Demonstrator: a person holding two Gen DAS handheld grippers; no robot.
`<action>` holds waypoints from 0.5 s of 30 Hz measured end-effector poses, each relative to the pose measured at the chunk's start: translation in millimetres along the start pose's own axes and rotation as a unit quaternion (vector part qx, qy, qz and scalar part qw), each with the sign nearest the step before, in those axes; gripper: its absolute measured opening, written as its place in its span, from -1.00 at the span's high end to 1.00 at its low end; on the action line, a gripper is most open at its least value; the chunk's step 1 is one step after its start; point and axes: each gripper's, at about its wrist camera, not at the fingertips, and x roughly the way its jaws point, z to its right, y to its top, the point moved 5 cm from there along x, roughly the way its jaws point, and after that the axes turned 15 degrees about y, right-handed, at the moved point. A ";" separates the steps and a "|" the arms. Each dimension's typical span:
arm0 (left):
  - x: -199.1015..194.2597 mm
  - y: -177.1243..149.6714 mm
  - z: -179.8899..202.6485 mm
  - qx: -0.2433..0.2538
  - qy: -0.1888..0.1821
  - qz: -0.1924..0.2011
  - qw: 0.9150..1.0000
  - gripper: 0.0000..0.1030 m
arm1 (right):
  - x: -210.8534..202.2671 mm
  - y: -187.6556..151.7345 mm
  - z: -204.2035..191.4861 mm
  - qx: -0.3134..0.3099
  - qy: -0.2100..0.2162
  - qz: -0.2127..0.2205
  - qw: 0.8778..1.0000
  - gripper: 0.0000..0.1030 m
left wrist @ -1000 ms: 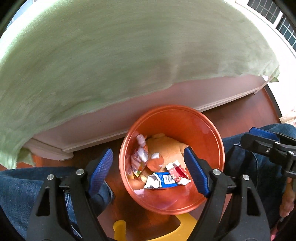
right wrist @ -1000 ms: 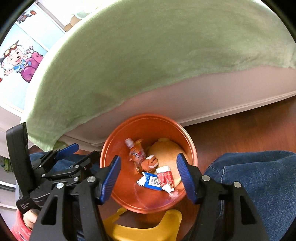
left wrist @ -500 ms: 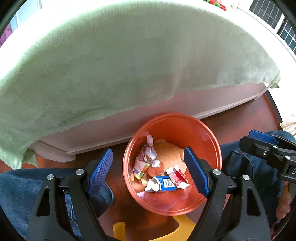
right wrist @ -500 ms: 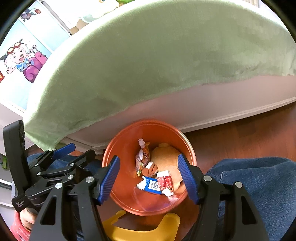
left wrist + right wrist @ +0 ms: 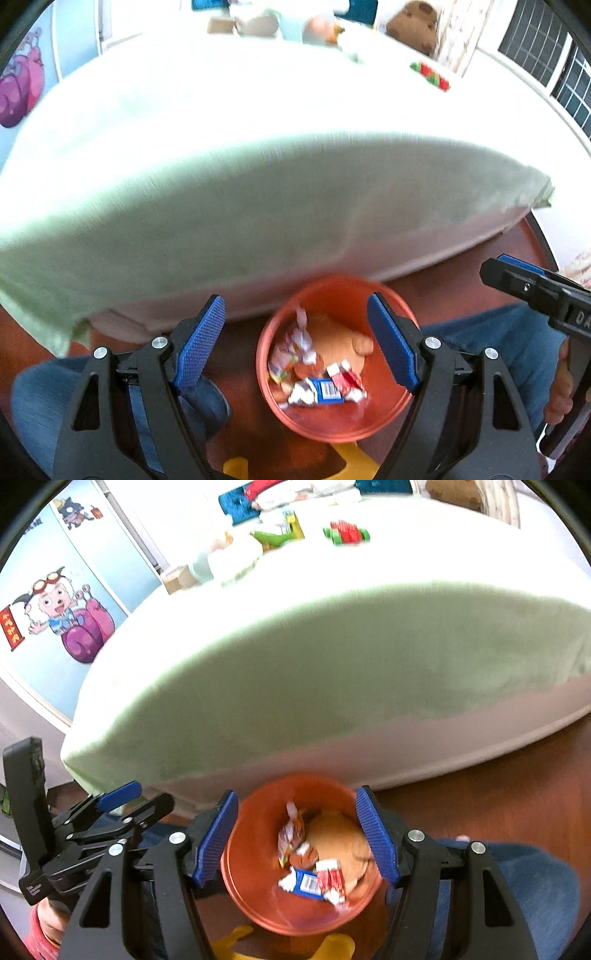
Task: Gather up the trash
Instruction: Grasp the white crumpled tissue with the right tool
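Observation:
An orange bin [image 5: 373,421] stands on the wooden floor by the bed and holds several wrappers, among them a blue one [image 5: 327,391] and a red one [image 5: 345,378]. It also shows in the right wrist view [image 5: 243,882]. My left gripper [image 5: 295,347] is open and empty above the bin. My right gripper [image 5: 299,836] is open and empty above it too. On the bed top lie a red and green wrapper [image 5: 345,531] and other small items [image 5: 277,531].
A bed with a pale green cover [image 5: 258,206] fills the upper view. A brown plush toy [image 5: 412,22] sits at its far side. A yellow stool [image 5: 332,949] lies below the bin. My knees in jeans [image 5: 491,343] flank the bin.
Both grippers have risen and tilted up, so the bin looks smaller and the top of the bed with its items has come into view. Both stay open.

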 end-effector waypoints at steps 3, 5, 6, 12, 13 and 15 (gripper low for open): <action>-16.3 15.3 -10.6 -0.012 0.010 0.031 0.999 -0.62 | -13.8 22.2 -7.3 -0.013 0.002 0.028 1.000 -0.31; -27.7 25.4 -18.3 -0.023 0.018 0.054 0.998 -0.63 | -22.2 36.2 -13.7 -0.023 0.004 0.045 0.999 -0.32; -31.4 29.1 -20.7 -0.025 0.019 0.061 0.998 -0.63 | -25.9 43.5 -17.5 -0.029 0.005 0.053 0.998 -0.33; -42.8 48.7 -31.6 -0.040 0.023 0.086 0.995 -0.76 | -36.7 80.1 -37.1 -0.061 0.005 0.082 0.995 -0.41; -44.7 51.3 -32.3 -0.042 0.024 0.088 0.995 -0.76 | -36.3 85.6 -42.0 -0.066 0.004 0.085 0.994 -0.43; -49.6 59.1 -35.5 -0.047 0.023 0.093 0.994 -0.76 | -35.4 99.4 -50.6 -0.081 0.005 0.093 0.992 -0.46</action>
